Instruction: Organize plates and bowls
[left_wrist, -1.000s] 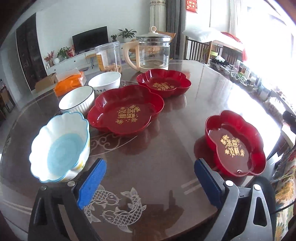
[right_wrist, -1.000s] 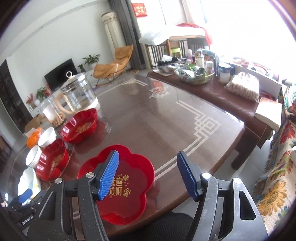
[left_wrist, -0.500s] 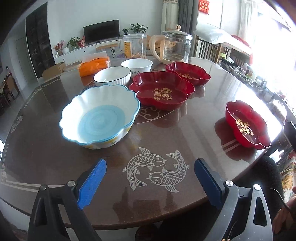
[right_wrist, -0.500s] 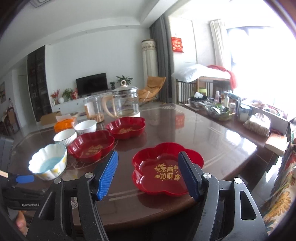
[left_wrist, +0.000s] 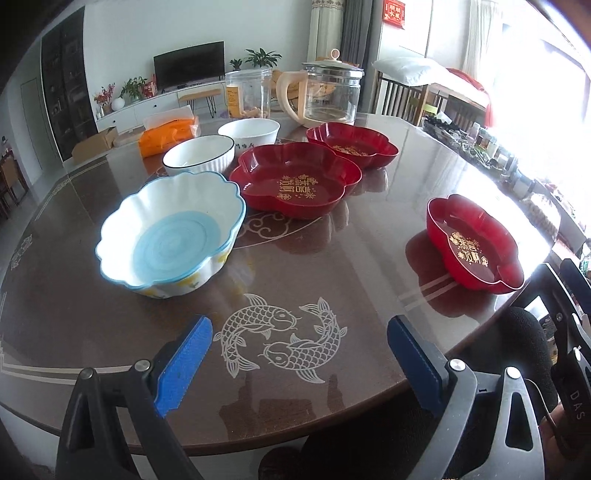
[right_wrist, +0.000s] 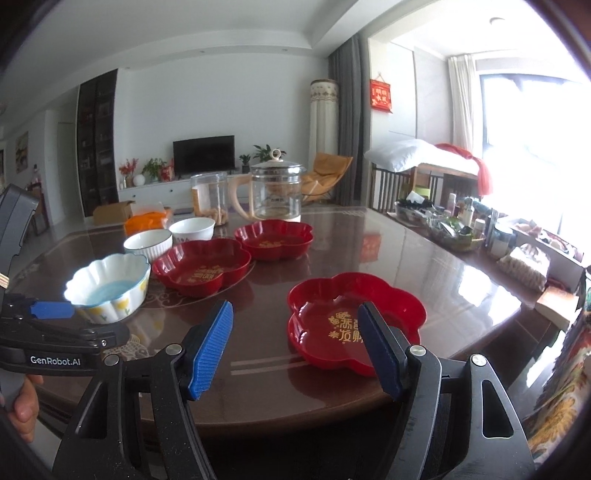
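Three red flower-shaped plates lie on the round dark table: one near the right edge (left_wrist: 474, 243) (right_wrist: 354, 319), a large middle one (left_wrist: 295, 181) (right_wrist: 203, 266) and a far one (left_wrist: 352, 144) (right_wrist: 273, 238). A scalloped white bowl with a blue inside (left_wrist: 170, 236) (right_wrist: 109, 288) sits left. Two white bowls (left_wrist: 199, 153) (left_wrist: 248, 133) stand behind it. My left gripper (left_wrist: 299, 358) is open and empty above the fish pattern at the table's near edge. My right gripper (right_wrist: 295, 347) is open and empty, just short of the near red plate.
A glass kettle (left_wrist: 325, 94), a clear jar (left_wrist: 246, 92) and an orange packet (left_wrist: 168, 134) stand at the table's far side. A side table with bottles and clutter (right_wrist: 480, 229) runs along the right. My left gripper shows at the left of the right wrist view (right_wrist: 51, 310).
Both grippers have pulled back and tilted up from the table, so the whole row of dishes now shows. Both stay open. No dish has moved.
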